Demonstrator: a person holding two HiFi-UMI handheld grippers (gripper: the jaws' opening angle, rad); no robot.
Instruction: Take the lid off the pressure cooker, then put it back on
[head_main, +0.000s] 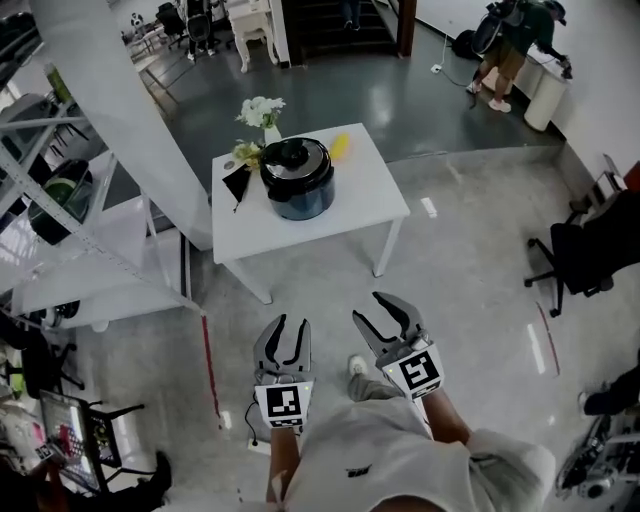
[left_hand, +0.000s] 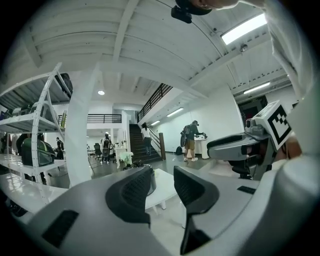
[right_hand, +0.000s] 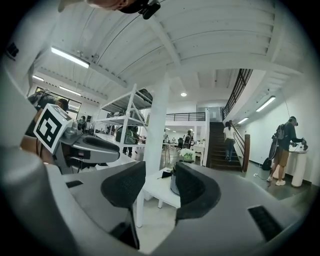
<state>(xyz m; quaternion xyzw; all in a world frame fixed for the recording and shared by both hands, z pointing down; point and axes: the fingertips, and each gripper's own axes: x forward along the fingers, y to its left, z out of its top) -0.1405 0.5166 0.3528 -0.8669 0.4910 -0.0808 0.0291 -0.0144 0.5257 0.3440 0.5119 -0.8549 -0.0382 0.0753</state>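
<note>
Left gripper (head_main: 292, 320) and right gripper (head_main: 367, 304), jaws apart, empty; one pressure cooker (head_main: 301, 200), one lid (head_main: 293, 160) on

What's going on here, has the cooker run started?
Not yet. A person stands back from the table with a gripper in each hand, both aimed toward it. The left gripper and right gripper are empty, jaws slightly apart. The cooker sits on the table with its lid on, untouched.

L gripper (head_main: 290, 325), R gripper (head_main: 372, 308): grey, blk pads (left_hand: 135, 187), b/w marker cubes (head_main: 284, 405); grey tee (head_main: 370, 460).
</note>
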